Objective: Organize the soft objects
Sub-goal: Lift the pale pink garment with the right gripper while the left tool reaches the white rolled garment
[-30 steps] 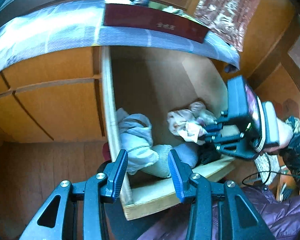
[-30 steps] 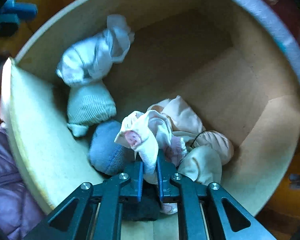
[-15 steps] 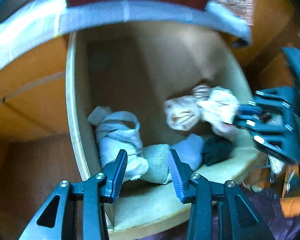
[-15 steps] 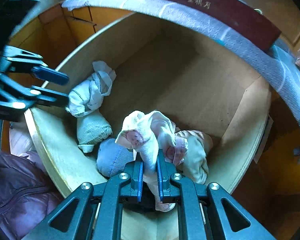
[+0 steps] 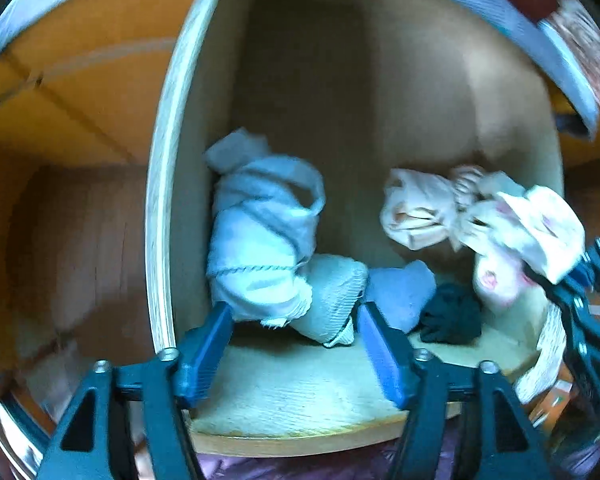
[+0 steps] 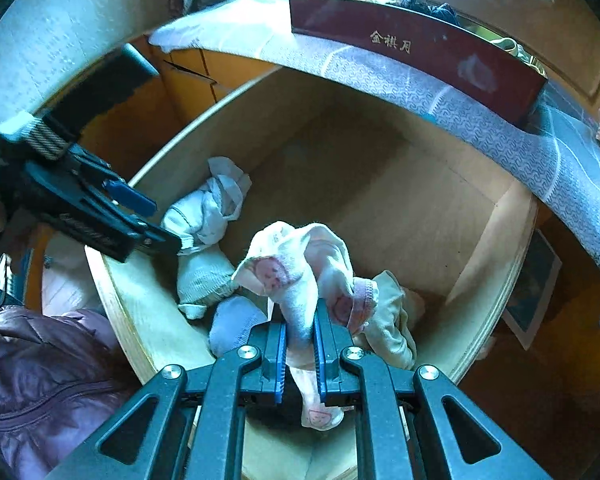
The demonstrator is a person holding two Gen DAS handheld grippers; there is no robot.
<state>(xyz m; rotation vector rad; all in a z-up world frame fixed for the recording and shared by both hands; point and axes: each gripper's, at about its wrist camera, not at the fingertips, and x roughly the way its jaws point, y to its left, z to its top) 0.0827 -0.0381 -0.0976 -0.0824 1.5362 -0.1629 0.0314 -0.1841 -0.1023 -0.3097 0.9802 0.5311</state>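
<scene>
Socks and other soft bundles lie in the open wooden drawer (image 6: 496, 240) below both of your tools. Your right tool (image 6: 300, 344) is pressed together on a white sock with pink faces (image 6: 300, 276), which hangs pinched between its blue pads and droops past them on the near side; from the left wrist camera the same sock (image 5: 536, 224) shows at the far right, raised above the drawer's front edge. Just beyond that tool, a pale pink cloth bundle (image 6: 392, 320) rests on the drawer floor, touching the held sock. Your left tool (image 5: 296, 320) points down over the drawer's front-left corner, its jaws opening, pads clear of everything. Straight ahead of its fingertips sits a knotted white bundle (image 5: 264, 240), with a ribbed cream sock roll (image 5: 332, 300) against it, between the two fingers. To the right of that tool lie a blue sock ball (image 5: 404, 292) and, beside it, a dark sock ball (image 5: 452, 314).
</scene>
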